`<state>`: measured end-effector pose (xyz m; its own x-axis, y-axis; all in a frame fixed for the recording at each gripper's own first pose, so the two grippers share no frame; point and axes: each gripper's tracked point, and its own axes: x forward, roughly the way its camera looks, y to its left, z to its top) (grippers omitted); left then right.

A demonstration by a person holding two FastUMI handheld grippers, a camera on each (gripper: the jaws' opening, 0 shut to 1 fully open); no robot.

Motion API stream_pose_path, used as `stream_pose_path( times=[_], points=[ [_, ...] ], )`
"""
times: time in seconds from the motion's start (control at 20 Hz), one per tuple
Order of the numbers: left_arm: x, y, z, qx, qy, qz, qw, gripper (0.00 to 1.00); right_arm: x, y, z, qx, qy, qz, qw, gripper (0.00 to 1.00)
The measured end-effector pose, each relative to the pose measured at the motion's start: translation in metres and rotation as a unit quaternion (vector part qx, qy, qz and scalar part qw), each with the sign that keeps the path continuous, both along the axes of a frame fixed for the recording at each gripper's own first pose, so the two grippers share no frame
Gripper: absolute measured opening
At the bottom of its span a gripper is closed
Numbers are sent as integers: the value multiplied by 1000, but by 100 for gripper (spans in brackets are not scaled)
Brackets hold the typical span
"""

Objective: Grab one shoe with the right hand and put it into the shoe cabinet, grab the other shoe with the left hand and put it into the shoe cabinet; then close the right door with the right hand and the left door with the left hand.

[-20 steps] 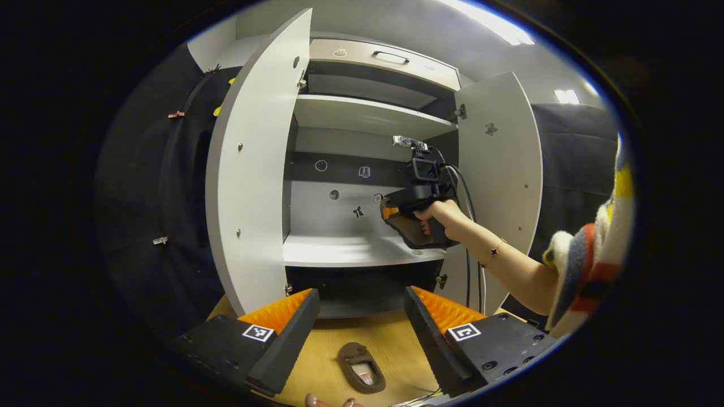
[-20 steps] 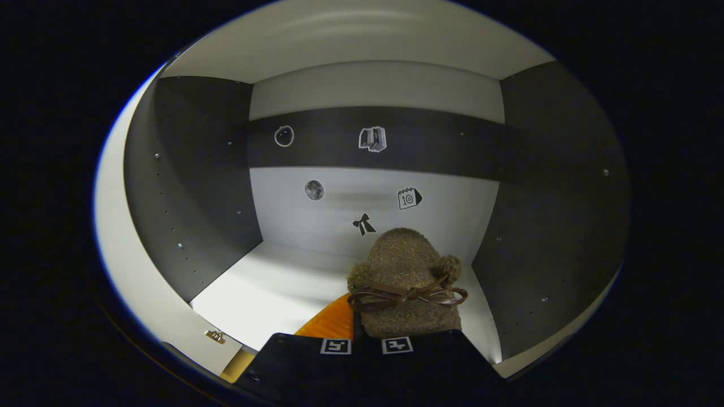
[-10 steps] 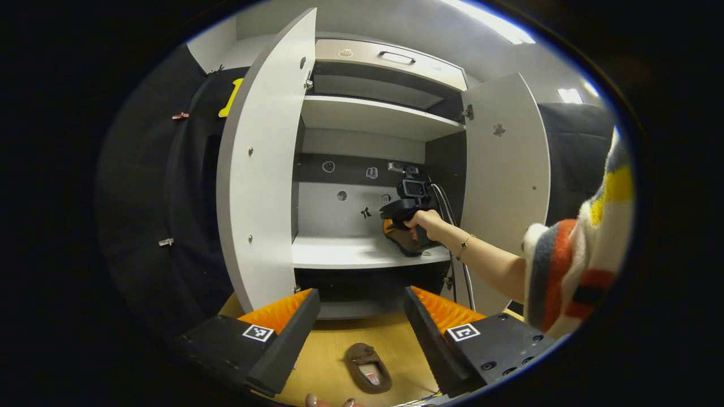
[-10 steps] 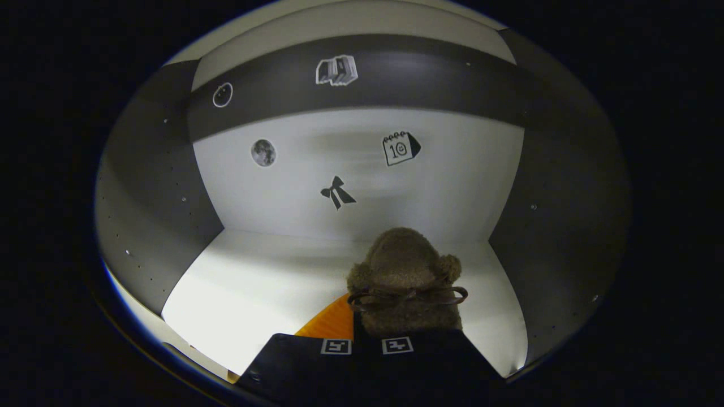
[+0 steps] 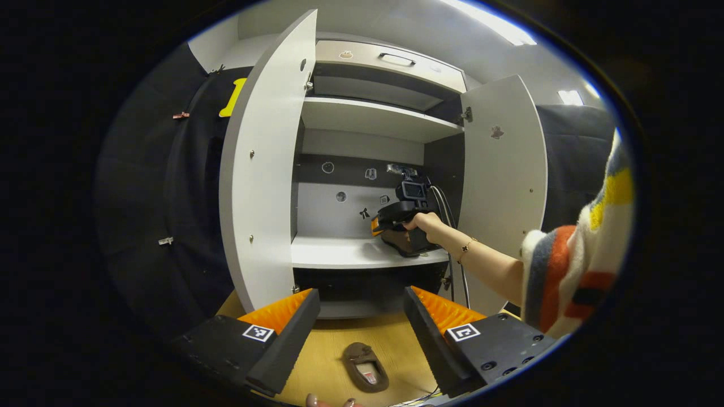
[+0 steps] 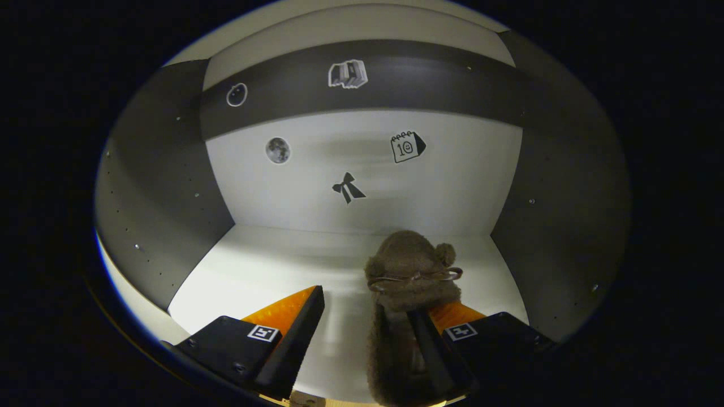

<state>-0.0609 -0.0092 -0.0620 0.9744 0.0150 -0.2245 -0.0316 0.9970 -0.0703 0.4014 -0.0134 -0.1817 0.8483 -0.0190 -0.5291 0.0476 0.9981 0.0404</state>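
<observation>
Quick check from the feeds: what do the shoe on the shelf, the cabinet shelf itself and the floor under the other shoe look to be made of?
Shoe: fuzzy brown pile, probably fleece or faux fur, with a thin glossy bow that may be leather or satin. Cabinet shelf: smooth matte pale-grey board, likely laminated particleboard; small peg holes dot the side walls. Floor under the other shoe: light wood grain, possibly laminate.

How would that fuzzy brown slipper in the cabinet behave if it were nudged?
The slipper looks soft and fleecy, so it would probably squash rather than crack. It lies low on the shelf, so it should slide, not roll. Likely light for its size.
</observation>
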Motion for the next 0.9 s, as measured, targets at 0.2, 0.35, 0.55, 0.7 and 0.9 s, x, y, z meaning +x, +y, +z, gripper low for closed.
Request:
stream_pose_path(
  times=[0.2,0.35,0.55,0.7,0.9],
  points=[
    [-7,-10,-3,-10,-6,-11,1000,95,-37,4,38,-12,-50,16,999,100],
    [-12,-19,-12,-16,-1,-24,1000,95,-72,10,84,-15,-117,31,993,100],
    [-14,-25,-32,-15,7,-30,999,96,-130,21,117,-33,-181,60,981,99],
    [-13,-30,-46,-8,1,-35,999,95,-184,25,128,-30,-219,69,973,98],
    [-11,-39,-86,-3,19,-48,999,96,-249,20,124,-14,-251,53,966,98]
  ],
)
